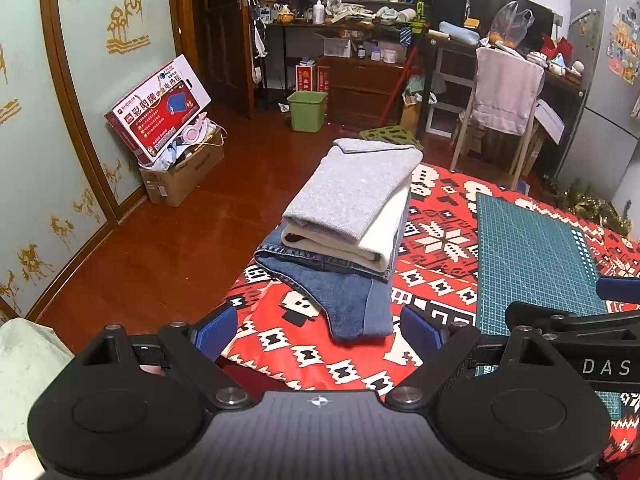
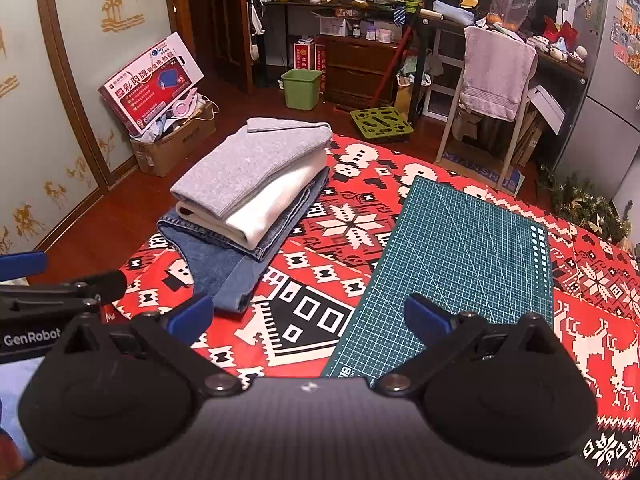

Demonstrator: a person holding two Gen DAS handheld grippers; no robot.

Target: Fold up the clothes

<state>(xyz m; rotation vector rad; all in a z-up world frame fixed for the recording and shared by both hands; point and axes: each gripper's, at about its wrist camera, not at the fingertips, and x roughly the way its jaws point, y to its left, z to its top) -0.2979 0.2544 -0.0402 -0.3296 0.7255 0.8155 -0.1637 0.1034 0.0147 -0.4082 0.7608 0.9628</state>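
Seemingly soft and limp, the folded stack lies ahead of both wide-open, empty hand-held grippers; grip the thick denim edge.

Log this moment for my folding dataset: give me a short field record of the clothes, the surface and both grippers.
stack: three folded garments at the table's left edge
top: grey garment
middle: cream garment
bottom: blue jeans, one end sticking out toward the camera
surface: red patterned tablecloth
beside stack: green cutting mat, bare
left gripper: open, empty
right gripper: open, empty
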